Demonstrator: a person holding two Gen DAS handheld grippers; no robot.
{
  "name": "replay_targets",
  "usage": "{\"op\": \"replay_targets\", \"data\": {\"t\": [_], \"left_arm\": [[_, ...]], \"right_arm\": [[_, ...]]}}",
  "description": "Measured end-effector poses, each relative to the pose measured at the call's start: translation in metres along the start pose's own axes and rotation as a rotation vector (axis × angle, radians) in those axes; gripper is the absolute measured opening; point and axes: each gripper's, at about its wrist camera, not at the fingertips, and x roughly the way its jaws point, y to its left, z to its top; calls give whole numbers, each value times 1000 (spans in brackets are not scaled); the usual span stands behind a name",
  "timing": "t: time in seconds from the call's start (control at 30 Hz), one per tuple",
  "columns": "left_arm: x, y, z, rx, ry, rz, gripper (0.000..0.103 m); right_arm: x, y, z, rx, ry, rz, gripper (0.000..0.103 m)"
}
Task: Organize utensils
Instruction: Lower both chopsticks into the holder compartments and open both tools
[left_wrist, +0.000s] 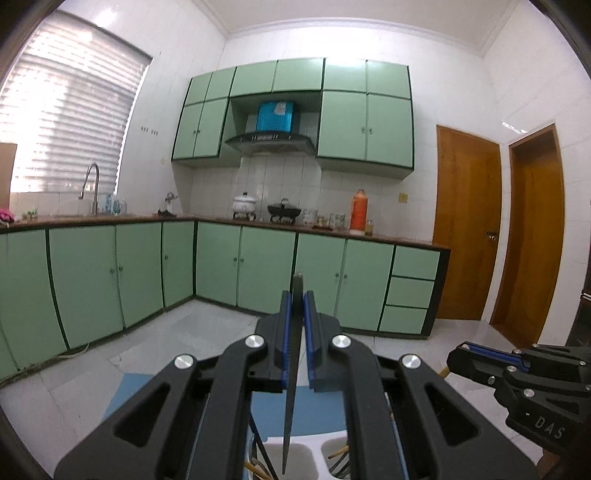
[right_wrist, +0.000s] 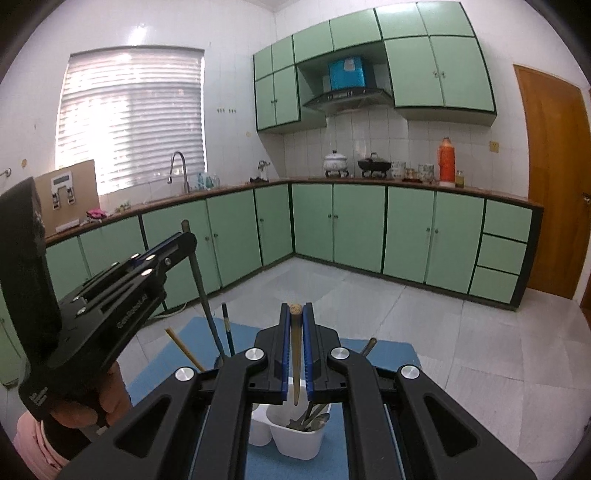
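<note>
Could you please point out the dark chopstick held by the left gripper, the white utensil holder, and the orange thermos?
dark chopstick (left_wrist: 294, 354): left wrist view, mid-shaft between the pads.
white utensil holder (right_wrist: 299, 445): right wrist view, front wall.
orange thermos (right_wrist: 446, 162): right wrist view, body.

In the left wrist view the white plastic utensil holder (left_wrist: 314, 448) is mostly hidden behind the black gripper frame and cut off by the bottom edge, so its compartments cannot be counted. The slim dark chopstick (left_wrist: 291, 373) ends low in the picture; whether its tip touches anything cannot be told. In the right wrist view the grey metal spoons (right_wrist: 310, 419) overlap (their number is unclear), and the tan wooden chopstick (right_wrist: 295, 354) blocks part of the holder's rim.
</note>
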Motion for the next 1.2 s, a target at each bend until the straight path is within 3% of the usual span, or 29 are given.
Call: {"op": "replay_targets", "data": {"t": [0.4, 0.83, 1.13, 1.2], "left_arm": [[27, 22, -36, 6, 87, 6, 6], [36, 35, -65, 1, 166, 19, 6], [27, 34, -65, 7, 163, 25, 7], [23, 34, -63, 5, 158, 24, 12]], "right_arm": [[41, 8, -26, -27, 89, 0, 7], [52, 12, -38, -24, 104, -13, 7], [48, 13, -40, -30, 103, -18, 7], [46, 13, -39, -26, 96, -20, 8]]}}
